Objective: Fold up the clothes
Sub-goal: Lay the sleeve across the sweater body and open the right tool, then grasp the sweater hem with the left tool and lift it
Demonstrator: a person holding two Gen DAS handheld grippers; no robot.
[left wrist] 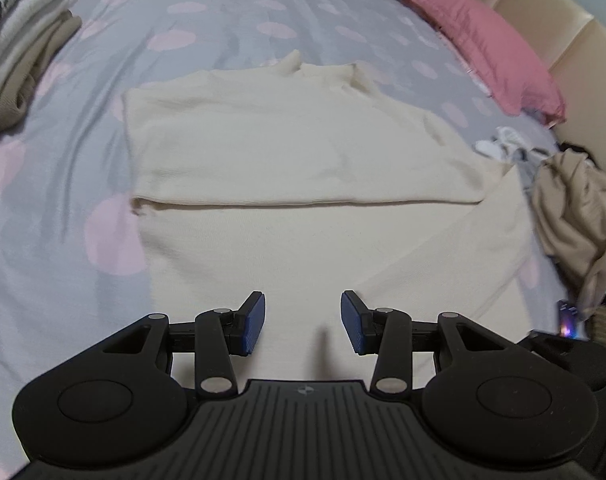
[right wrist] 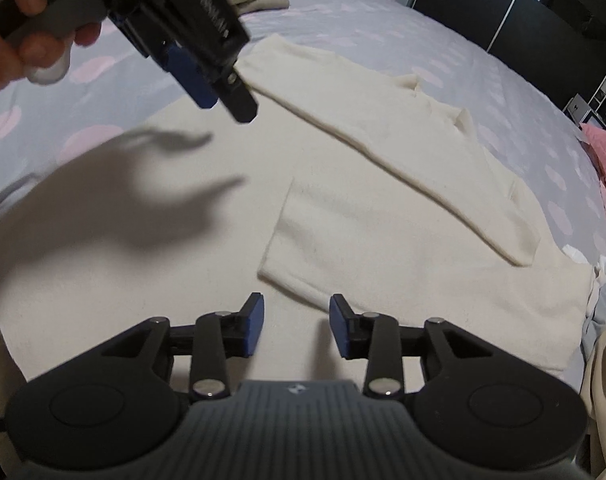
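two grippers: both in view, both with jaws spread wide and nothing between the blue pads
left gripper (left wrist: 303,322): released, held low over the near part of the cream sweater (left wrist: 303,148); its fingers (left wrist: 255,322) hang above the knit, whether they touch it cannot be told
left gripper seen from the right wrist camera: a person's hand (right wrist: 31,36) grips its handle at upper left, the tool tilted down toward the cloth, casting a dark shadow (right wrist: 135,200) on it
right gripper (right wrist: 296,326): released, empty, just above the sweater's near edge, with the cuff end of a folded sleeve (right wrist: 287,276) just ahead of the pads
sweater: lying flat on the bed (left wrist: 223,12), neck at the far side; in the left view its upper part lies folded across the body, leaving a straight crosswise edge
sleeve: laid over the body in the right view, running diagonally toward the right gripper
bed cover: grey with pale pink dots
folded pile (left wrist: 19,64): cream and beige clothes stacked at the far left of the bed
pink pillow (left wrist: 491,44): against the headboard at the right
beige garment (left wrist: 579,216): crumpled in a heap at the right edge, apart from the sweater
writing: none readable; only a small round emblem on each gripper body
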